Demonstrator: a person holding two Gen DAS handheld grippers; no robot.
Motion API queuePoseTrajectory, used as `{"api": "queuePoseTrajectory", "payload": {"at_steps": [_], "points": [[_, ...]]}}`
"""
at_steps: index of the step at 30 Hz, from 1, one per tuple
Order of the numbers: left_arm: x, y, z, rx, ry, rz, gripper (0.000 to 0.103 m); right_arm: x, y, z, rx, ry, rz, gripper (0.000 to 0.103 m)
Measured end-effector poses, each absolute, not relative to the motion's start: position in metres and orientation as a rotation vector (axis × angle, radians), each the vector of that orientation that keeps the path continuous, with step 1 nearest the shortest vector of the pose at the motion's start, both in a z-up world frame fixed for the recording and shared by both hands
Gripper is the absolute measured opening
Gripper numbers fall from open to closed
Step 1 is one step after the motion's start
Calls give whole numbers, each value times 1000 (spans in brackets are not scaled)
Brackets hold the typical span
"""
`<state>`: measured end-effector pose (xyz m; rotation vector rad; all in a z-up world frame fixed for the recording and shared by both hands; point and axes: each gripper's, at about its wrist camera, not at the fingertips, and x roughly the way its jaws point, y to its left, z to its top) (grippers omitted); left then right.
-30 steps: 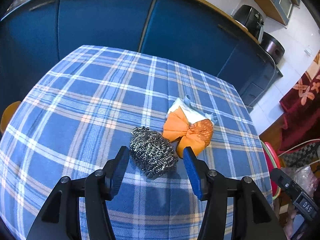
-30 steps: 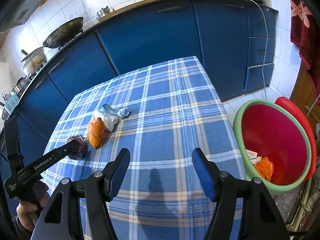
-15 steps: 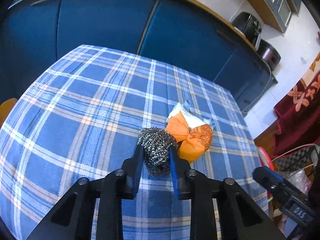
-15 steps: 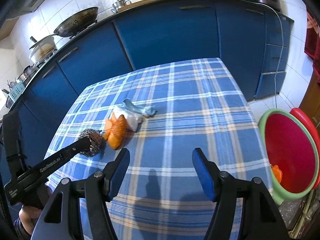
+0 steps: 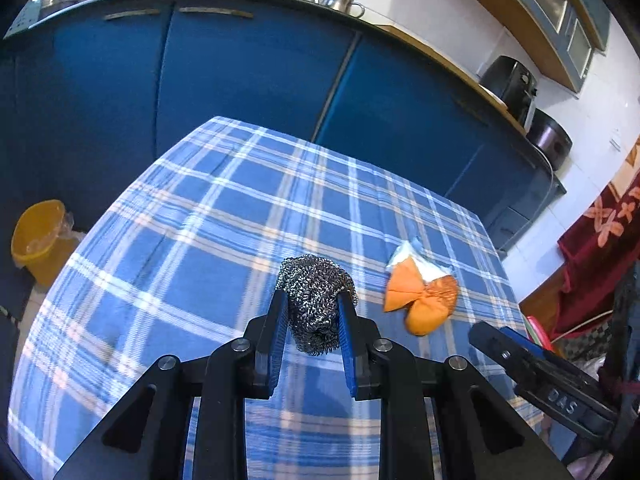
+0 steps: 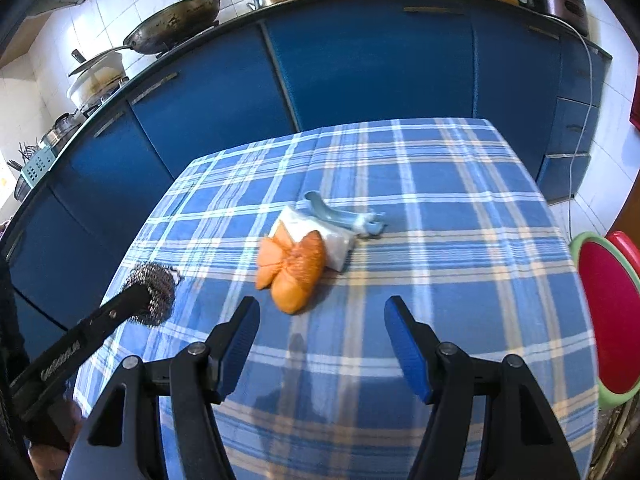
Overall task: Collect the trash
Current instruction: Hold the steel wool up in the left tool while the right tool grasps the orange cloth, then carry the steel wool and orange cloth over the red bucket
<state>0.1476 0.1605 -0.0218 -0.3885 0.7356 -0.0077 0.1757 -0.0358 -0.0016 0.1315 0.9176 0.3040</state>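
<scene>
My left gripper [image 5: 312, 312] pinches the scourer [image 5: 316, 300]; the bin [image 6: 608, 320] lies far right, beyond my spread right gripper [image 6: 320, 320], which is nearer the orange wrapper [image 6: 294, 268].

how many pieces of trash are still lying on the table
3, clustered mid-table: an orange wrapper, a white packet behind it, a blue scrap beyond. The steel scourer is already gripped.

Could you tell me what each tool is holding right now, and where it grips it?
Left tool pinches the steel scourer by its sides; right tool holds nothing.
</scene>
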Motion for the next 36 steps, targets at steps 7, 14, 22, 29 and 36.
{"api": "queuePoseTrajectory", "payload": {"at_steps": [7,14,22,29,36], "points": [[144,176,-25,-399,736,-25,25,190,-11,-14,131,939,288,68],[147,171,-27,-392,746,-74,25,204,-4,-31,144,986,260,38],[147,161,-26,-382,744,-101,25,194,-12,-24,141,964,285,22],[138,147,-15,-371,730,-113,25,171,-30,-6,173,922,308,20],[127,124,0,-354,712,-145,25,143,-60,19,194,845,309,20]]}}
